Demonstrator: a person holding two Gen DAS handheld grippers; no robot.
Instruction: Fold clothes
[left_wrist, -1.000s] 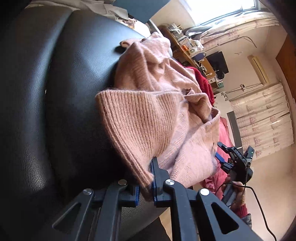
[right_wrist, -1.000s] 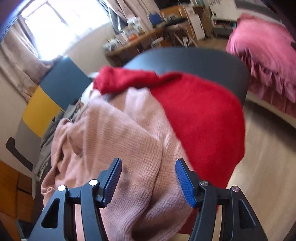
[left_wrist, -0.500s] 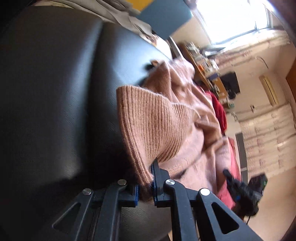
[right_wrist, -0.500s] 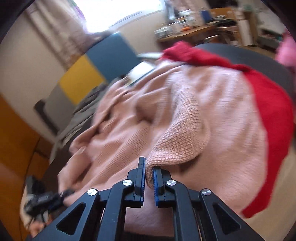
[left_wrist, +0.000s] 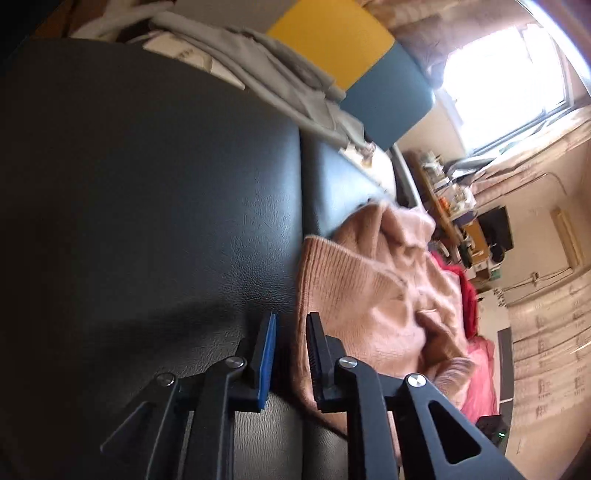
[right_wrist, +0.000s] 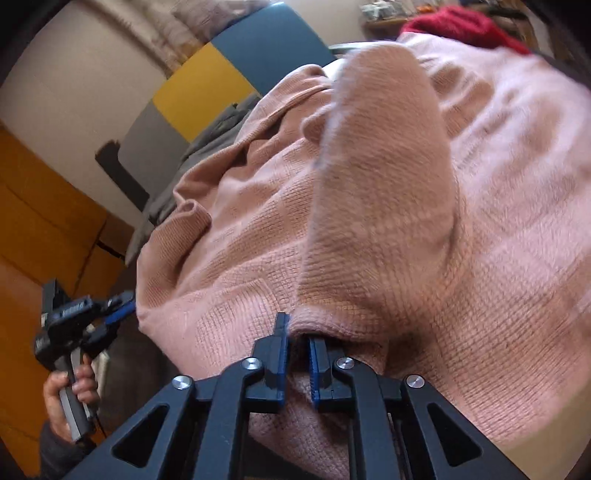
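Pink knit sweater (left_wrist: 380, 302): 1, crumpled on the black leather cushion (left_wrist: 147, 221), over a red garment (right_wrist: 461, 22).
Left gripper (left_wrist: 291, 325): jaws parted narrowly, nothing between them; the sweater's ribbed edge lies just beside its right finger.
Right gripper (right_wrist: 297, 338): jaws nearly closed, apparently pinching a fold of the sweater; contact is blurred.
Grey cloth (left_wrist: 258, 62): behind the cushion.

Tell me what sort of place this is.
Probably a lived-in room at home: a pink sweater lies on a black leather seat, a curtained window lets in daylight, and a cluttered wooden desk stands beneath it.
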